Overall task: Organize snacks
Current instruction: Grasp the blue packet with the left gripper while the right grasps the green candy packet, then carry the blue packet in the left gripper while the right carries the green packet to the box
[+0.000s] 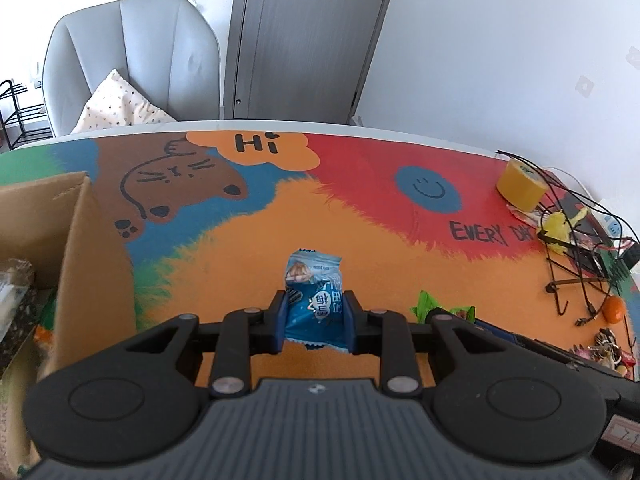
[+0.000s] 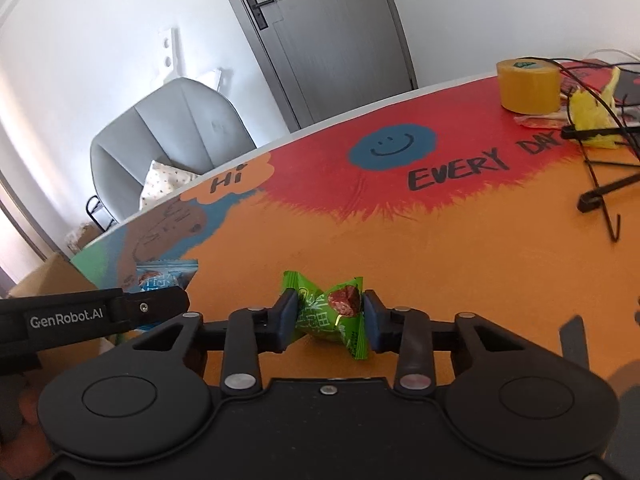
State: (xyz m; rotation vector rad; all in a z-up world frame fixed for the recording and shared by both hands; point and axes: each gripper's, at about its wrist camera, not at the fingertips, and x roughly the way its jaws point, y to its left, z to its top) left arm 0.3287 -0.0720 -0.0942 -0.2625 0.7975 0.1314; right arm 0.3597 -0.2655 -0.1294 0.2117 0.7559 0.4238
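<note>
The left gripper is clamped on a blue snack packet, both pads pressed against the packet's sides; the packet stands upright between them, its top edge projecting past the fingertips and its lower crimped edge visible below them, over the orange area of the tabletop. Whether the packet touches the surface cannot be told. The right gripper is closed on a green snack packet, which is crumpled at its middle between the two pads and shows a red printed picture on its face; it sits low over the orange surface, contact not determinable. In the right wrist view the left gripper enters from the left edge as a black arm with white lettering, the blue packet at its tip. An open cardboard box stands at the left end of the tabletop, with wrapped items partly visible inside. At the right end lie a roll of yellow tape, a tangle of black wire, a yellow object and a small orange fruit. Beyond the tabletop stand a grey chair holding a patterned cushion, and a grey door.
</note>
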